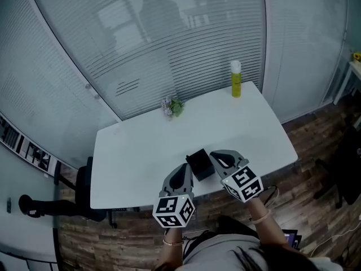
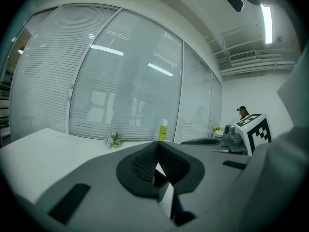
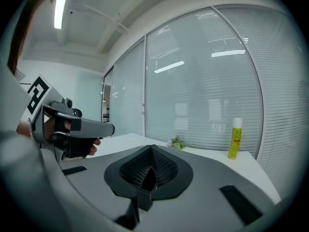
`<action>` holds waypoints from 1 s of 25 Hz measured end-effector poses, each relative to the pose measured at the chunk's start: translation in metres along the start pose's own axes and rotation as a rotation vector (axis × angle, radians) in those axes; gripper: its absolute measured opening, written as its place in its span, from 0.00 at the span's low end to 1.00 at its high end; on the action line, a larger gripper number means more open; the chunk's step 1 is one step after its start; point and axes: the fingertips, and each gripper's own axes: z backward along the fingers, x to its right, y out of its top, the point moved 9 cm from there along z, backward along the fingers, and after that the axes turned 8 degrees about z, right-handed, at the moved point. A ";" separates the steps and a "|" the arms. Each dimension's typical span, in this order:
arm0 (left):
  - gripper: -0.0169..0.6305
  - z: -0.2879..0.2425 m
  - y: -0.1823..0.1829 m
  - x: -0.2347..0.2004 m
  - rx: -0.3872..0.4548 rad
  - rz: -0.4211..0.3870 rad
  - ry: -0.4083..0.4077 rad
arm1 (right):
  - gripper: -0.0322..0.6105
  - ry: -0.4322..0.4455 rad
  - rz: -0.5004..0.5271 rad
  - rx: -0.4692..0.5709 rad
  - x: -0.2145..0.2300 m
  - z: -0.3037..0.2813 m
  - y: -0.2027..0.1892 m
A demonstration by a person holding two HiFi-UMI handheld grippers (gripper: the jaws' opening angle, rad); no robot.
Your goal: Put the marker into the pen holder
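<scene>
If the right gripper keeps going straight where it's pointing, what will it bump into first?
Probably the little flower plant; the right gripper would cross only bare table first, though depth is unclear.

yellow bottle (image 1: 236,79), small flowers (image 1: 172,106), white table (image 1: 135,151)

white table (image 1: 135,151) | far edge: yellow bottle (image 1: 236,79), small flower bunch (image 1: 172,106) | near edge: black pen holder (image 1: 199,164)
</scene>
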 end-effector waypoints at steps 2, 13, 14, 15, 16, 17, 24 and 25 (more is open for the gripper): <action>0.05 0.004 -0.001 0.005 0.002 -0.002 -0.001 | 0.09 -0.022 -0.012 0.028 -0.002 0.008 0.005; 0.05 0.048 0.009 0.015 0.014 -0.108 -0.012 | 0.09 -0.122 -0.005 0.110 -0.037 0.049 0.030; 0.05 0.052 0.010 0.016 0.018 -0.119 -0.012 | 0.09 -0.132 -0.004 0.113 -0.040 0.054 0.032; 0.05 0.055 0.011 0.017 0.023 -0.129 -0.013 | 0.09 -0.141 0.000 0.114 -0.042 0.058 0.033; 0.05 0.059 0.012 0.018 0.030 -0.136 -0.015 | 0.09 -0.148 0.005 0.113 -0.045 0.060 0.034; 0.05 0.063 0.013 0.018 0.037 -0.139 -0.018 | 0.09 -0.153 0.010 0.113 -0.048 0.063 0.035; 0.05 0.088 0.011 0.025 0.060 -0.158 -0.029 | 0.09 -0.152 0.046 0.115 -0.070 0.078 0.045; 0.05 0.092 0.011 0.026 0.062 -0.162 -0.029 | 0.09 -0.153 0.051 0.116 -0.073 0.081 0.046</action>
